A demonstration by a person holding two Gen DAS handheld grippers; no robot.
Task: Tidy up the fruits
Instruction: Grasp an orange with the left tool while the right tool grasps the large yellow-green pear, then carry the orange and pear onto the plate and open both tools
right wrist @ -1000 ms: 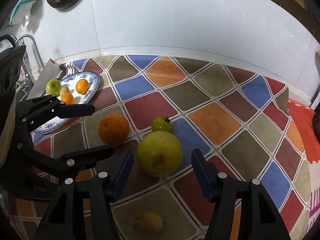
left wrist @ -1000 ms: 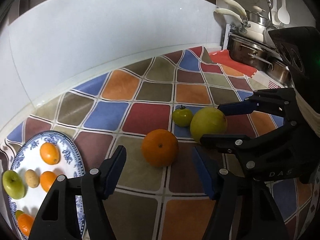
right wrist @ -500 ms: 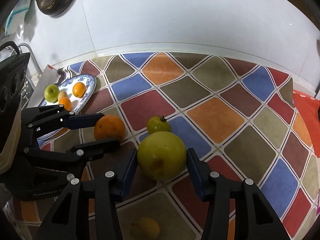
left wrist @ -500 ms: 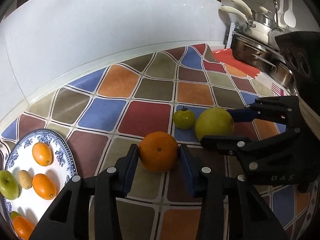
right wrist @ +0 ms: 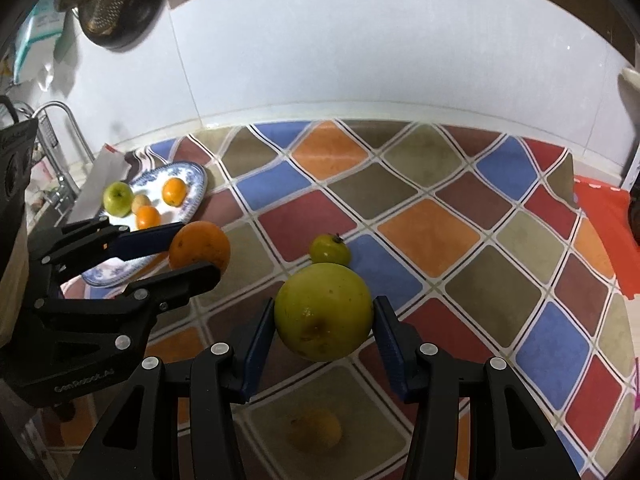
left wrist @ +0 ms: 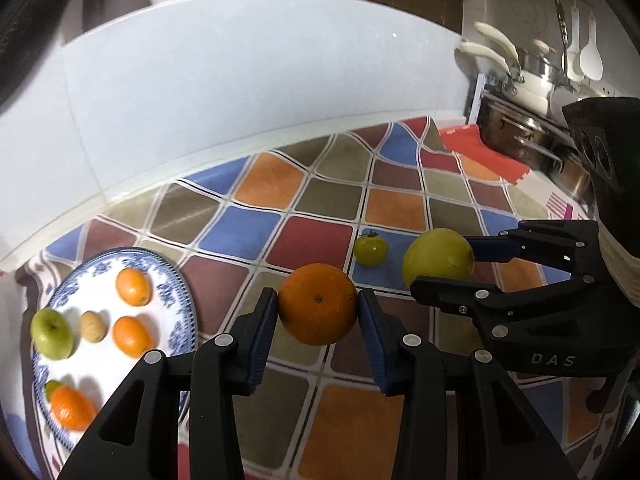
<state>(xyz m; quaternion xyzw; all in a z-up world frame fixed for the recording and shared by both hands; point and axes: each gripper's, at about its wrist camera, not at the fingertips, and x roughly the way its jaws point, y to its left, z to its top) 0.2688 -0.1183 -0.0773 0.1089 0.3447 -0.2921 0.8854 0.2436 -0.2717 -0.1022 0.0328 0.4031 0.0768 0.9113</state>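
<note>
Left gripper (left wrist: 318,304) pinches the orange (left wrist: 318,303) across its width, pads touching both flanks; the fruit appears raised off the patchwork mat (left wrist: 400,208). Right gripper (right wrist: 324,312) likewise clamps the large yellow-green fruit (right wrist: 323,311), possibly a pomelo.

Key relation: the blue-and-white plate (left wrist: 182,292), already carrying small oranges and a green apple (left wrist: 52,333), lies to the left of both grippers. The left gripper is nearer it, so the orange likely goes first.

A small green tomato-like fruit (left wrist: 370,249) sits on the mat between the grippers, untouched.

Home kitchen, stacked pots (left wrist: 532,80), hanging ladles (left wrist: 591,54), sink tap (right wrist: 66,136)
</note>
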